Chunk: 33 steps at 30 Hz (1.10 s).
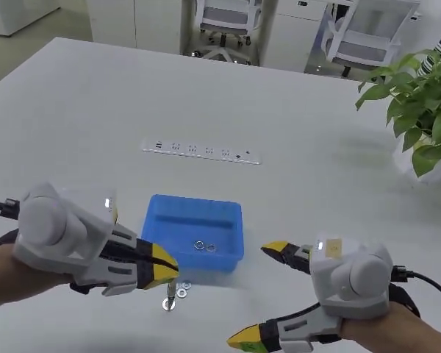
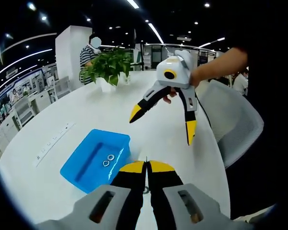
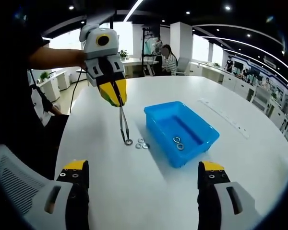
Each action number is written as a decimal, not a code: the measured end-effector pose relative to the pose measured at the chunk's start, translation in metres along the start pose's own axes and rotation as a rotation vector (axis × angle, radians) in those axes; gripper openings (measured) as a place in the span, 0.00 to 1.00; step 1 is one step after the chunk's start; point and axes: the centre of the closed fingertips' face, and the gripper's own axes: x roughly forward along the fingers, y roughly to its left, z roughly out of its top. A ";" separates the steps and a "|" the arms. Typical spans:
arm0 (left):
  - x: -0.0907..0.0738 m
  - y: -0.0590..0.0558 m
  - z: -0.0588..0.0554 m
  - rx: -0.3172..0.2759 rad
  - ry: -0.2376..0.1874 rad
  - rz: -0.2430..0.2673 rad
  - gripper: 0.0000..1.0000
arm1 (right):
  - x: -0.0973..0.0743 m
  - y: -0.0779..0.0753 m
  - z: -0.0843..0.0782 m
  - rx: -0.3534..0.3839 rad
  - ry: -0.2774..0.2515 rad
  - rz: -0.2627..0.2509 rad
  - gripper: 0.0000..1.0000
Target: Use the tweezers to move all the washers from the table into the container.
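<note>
My left gripper (image 1: pixel 164 266) is shut on thin metal tweezers (image 1: pixel 169 288) that point down at the table. Their tips meet one washer (image 1: pixel 168 304); I cannot tell whether it is pinched or lying flat. A few more washers (image 1: pixel 184 290) lie just right of it, close to the front of the blue container (image 1: pixel 162 220). Inside the container rest two washers (image 1: pixel 204 246). In the right gripper view, the tweezers (image 3: pixel 123 122) reach the washer (image 3: pixel 128 142) beside the container (image 3: pixel 156 127). My right gripper (image 1: pixel 259 294) hovers open to the right with nothing in it.
A white power strip (image 1: pixel 201 151) lies flat behind the container. A potted plant (image 1: pixel 419 110) stands at the table's far right edge. Office chairs (image 1: pixel 224 22) are beyond the far edge. Bare white tabletop (image 1: pixel 73 118) stretches left and back.
</note>
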 end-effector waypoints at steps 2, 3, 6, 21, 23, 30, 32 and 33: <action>0.000 0.000 0.000 0.001 -0.001 0.001 0.05 | 0.000 0.000 0.000 0.002 -0.001 -0.001 0.95; -0.001 0.000 0.001 0.001 -0.002 0.001 0.05 | 0.000 0.000 0.000 0.002 -0.001 -0.001 0.95; 0.000 -0.001 0.002 0.004 -0.002 0.000 0.05 | 0.000 0.000 0.000 -0.001 0.005 -0.001 0.94; 0.001 -0.005 -0.001 0.012 0.010 -0.011 0.05 | 0.005 0.008 0.004 -0.027 -0.008 0.035 0.88; 0.000 -0.005 -0.001 0.015 0.010 -0.015 0.05 | 0.006 0.010 0.005 -0.039 -0.009 0.044 0.85; -0.002 -0.007 -0.002 0.031 0.016 -0.031 0.05 | 0.014 0.017 0.008 -0.099 0.000 0.094 0.71; -0.002 -0.007 -0.002 0.033 0.021 -0.034 0.05 | 0.017 0.018 0.008 -0.107 0.002 0.108 0.67; -0.002 -0.006 -0.003 0.033 0.023 -0.033 0.05 | 0.018 0.019 0.009 -0.112 0.003 0.114 0.65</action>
